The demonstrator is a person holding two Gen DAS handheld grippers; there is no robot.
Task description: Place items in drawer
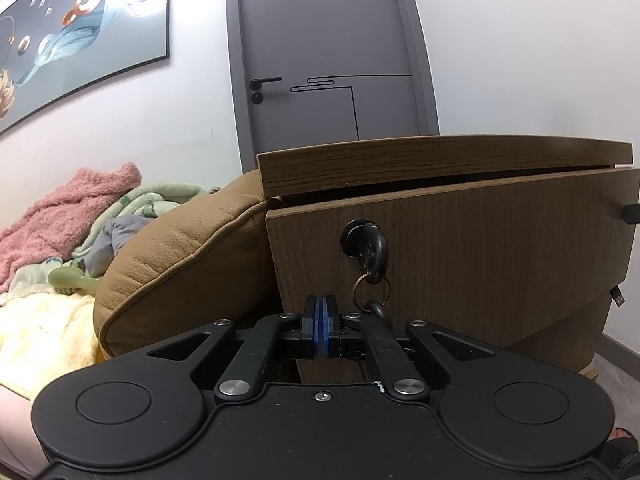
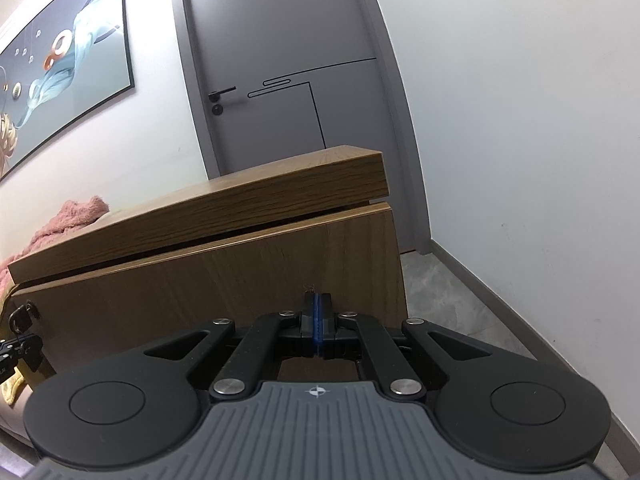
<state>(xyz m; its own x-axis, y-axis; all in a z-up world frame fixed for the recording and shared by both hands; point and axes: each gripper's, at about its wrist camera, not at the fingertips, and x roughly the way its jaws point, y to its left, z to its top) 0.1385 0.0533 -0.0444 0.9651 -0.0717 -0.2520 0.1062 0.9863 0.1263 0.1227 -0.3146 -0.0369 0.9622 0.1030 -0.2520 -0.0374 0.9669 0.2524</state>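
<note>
Drawer front (image 1: 460,248) of a wood-grain bedside cabinet fills the middle of both my wrist views, sitting just under the overhanging cabinet top (image 1: 440,160) with a thin dark gap between them. One lock (image 1: 354,238) on the front near its left edge, a black-headed key (image 1: 376,258) in it, a ring and a second key hanging below. I count two keys, one lock.

My left gripper (image 1: 320,312) has its jaws fully together, blue pads touching, nothing between them; it sits low before the front, just left of the hanging keys. My right gripper (image 2: 317,312) is likewise closed and empty, near the front's right edge.

Left of the cabinet: one tan cushioned headboard (image 1: 180,256), touching the cabinet side, then a bed with a pink blanket (image 1: 68,212), a pale green one (image 1: 152,200) and a yellow one (image 1: 44,328). Behind: one grey door (image 1: 320,60) with a black handle (image 1: 264,82), white walls, one framed picture (image 1: 80,20). Grey floor (image 2: 448,292) to the right.
</note>
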